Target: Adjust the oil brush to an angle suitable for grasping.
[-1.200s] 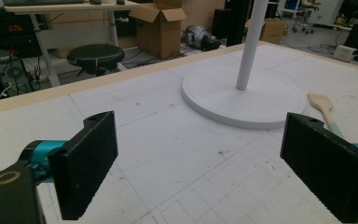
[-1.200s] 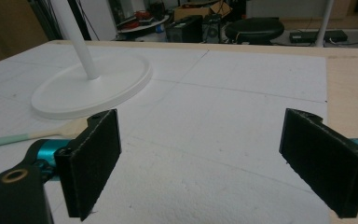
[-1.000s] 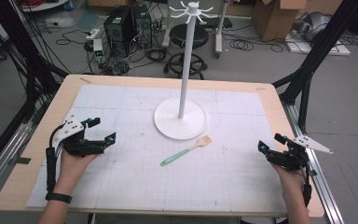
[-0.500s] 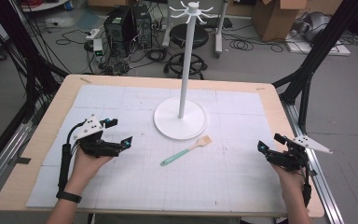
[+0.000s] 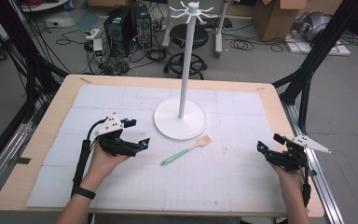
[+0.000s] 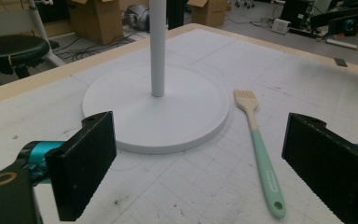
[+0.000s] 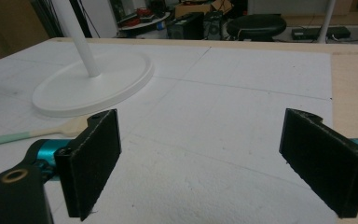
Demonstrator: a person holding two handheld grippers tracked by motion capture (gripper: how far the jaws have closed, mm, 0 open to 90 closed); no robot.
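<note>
Left gripper (image 5: pixel 137 135), jaws spread wide, hovers near brush (image 5: pixel 186 150) lying flat beside stand base (image 5: pixel 180 119). Right gripper (image 5: pixel 268 142), jaws released, well apart.

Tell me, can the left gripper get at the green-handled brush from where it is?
Probably yes. The left gripper is open and points toward the brush, which lies flat beside the stand's base, with bare mat between them.
</note>
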